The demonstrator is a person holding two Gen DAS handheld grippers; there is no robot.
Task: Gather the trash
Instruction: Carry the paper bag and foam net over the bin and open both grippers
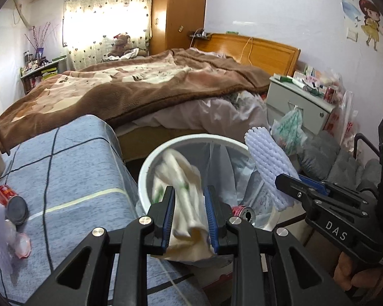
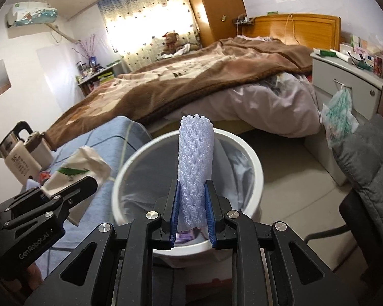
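On the far left, a red drink can [image 1: 11, 200] lies on its side on the blue checked cloth covering the bench [image 1: 71, 168], just beside pieces of pale foam and plastic wrapping [image 1: 5, 239]. A steel-and-cream electric kettle [image 2: 23, 153] stands further back on the same bench.

The left gripper [image 1: 190, 219] has its blue-padded fingers [image 1: 169, 216] clenched on a crumpled cream paper wrapper with green print [image 1: 183, 204]. The wrapper hangs over the near rim of the round white plastic waste bin [image 2: 252, 163], which stands on the floor between the bench and the bed [image 1: 130, 86]. The bin carries a clear liner, and a second red can [image 1: 243, 213] lies inside it.

The right gripper [image 2: 191, 214] has its fingers [image 2: 175, 214] clamped on the lower part of a white foam mesh sleeve [image 2: 195, 158]. The sleeve stands upright from the fingers, above the bin opening.

To the right, a grey padded chair [image 2: 367, 168] is near the bin, and a white bedside cabinet [image 2: 344, 76] carries assorted boxes.
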